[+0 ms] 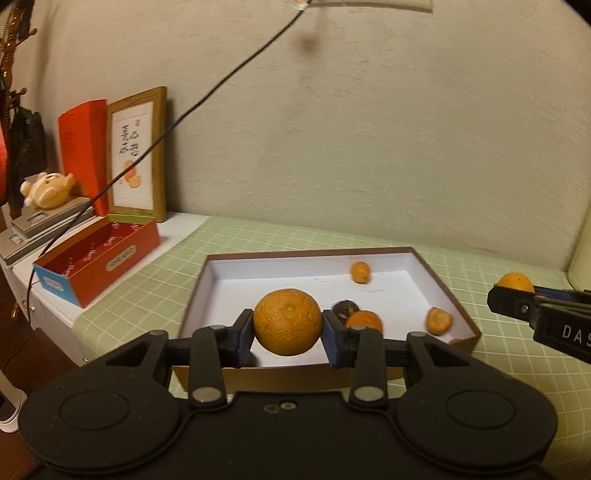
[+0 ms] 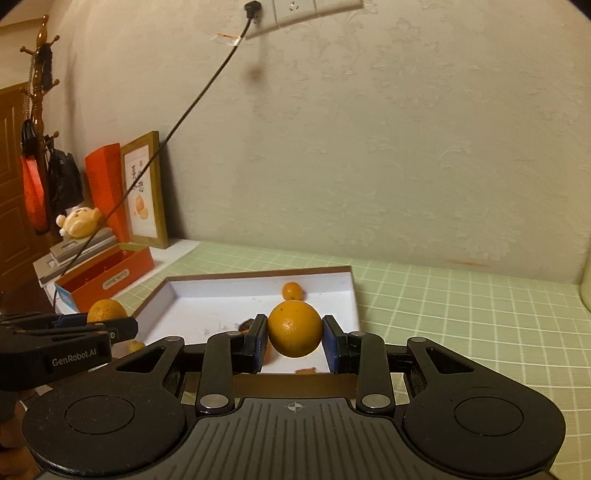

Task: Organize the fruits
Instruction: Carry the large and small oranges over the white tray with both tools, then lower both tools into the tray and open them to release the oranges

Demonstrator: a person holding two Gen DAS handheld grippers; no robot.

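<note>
Green checked mat (image 2: pixel 461 295) covered most of the worktop. Far left corner of the worktop: wooden picture frame (image 1: pixel 138 155) with calligraphy and painted oranges, leaned upright against the wall; red folder (image 1: pixel 83 147) upright just beside it. Open red carton (image 1: pixel 99 254) with blue end lay near the left edge. Plush bear (image 1: pixel 48 188) lay on a grey stack behind the carton. Black cable (image 2: pixel 184 122) ran from a wall socket (image 2: pixel 299 11) down to that corner. Wooden coat stand (image 2: pixel 38 92), bags hung, stood beyond.

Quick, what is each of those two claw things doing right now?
Left gripper: closed on an orange.
Right gripper: closed on another orange.
</note>
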